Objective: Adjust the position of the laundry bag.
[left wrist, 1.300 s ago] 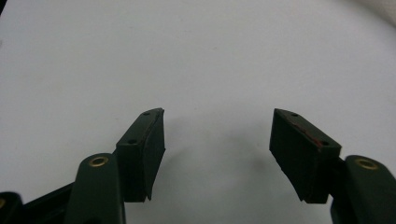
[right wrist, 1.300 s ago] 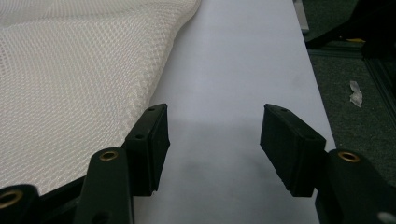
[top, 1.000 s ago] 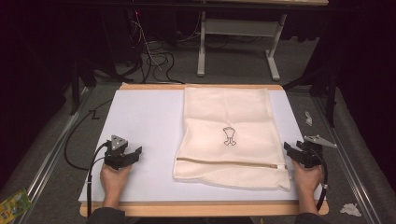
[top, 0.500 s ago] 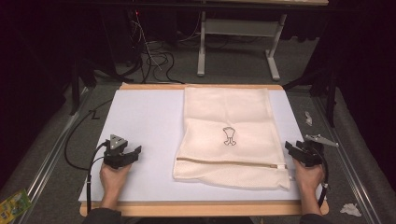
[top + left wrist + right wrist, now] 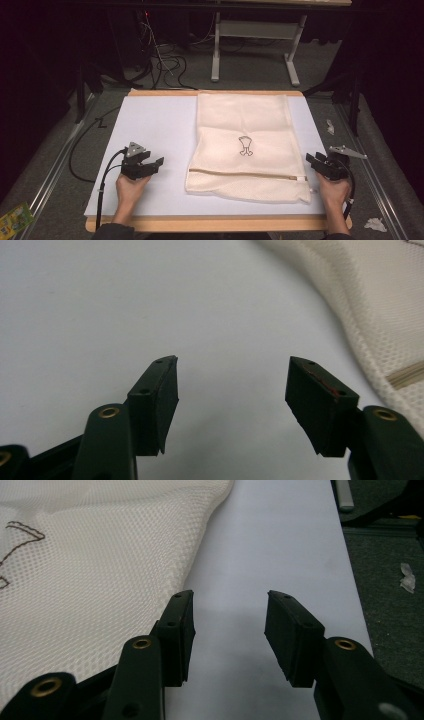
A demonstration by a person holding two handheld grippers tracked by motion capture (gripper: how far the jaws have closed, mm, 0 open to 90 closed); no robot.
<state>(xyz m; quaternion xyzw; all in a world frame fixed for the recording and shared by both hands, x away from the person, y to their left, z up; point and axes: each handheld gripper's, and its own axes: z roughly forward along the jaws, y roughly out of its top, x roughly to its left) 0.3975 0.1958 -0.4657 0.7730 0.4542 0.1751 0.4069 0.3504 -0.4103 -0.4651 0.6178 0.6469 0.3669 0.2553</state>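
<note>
Both tongs sit low over the white desk (image 5: 150, 125), one at each near side. Left tongs (image 5: 150, 165) rest in a hand (image 5: 131, 187) at the near left, well apart from the mesh bag (image 5: 247, 140); their jaws stand wide open with nothing between them, and in the left gripper view (image 5: 232, 385) bare desk shows in the gap, with the bag's edge (image 5: 380, 305) curving off to the far right. A cable (image 5: 102, 180) trails from them toward the near edge.

Right tongs (image 5: 320, 162) are held by the other hand (image 5: 332, 192) at the near right, just beside the bag's near right corner. Their jaws have just been closing but remain apart, with only bare desk between them. In the right gripper view (image 5: 227, 630) one jaw sits at the bag's edge (image 5: 100, 570); whether it touches the mesh I cannot tell.

Cream in colour, the bag lies flat on the right half of the desk, reaching from the far edge almost to the near one. A zip (image 5: 245, 174) runs across it near its near end, and a small dark outline drawing (image 5: 245, 146) marks its middle.

Beyond the desk, on the floor, stand a grey frame (image 5: 255, 45) and a tangle of cables (image 5: 165, 60).
</note>
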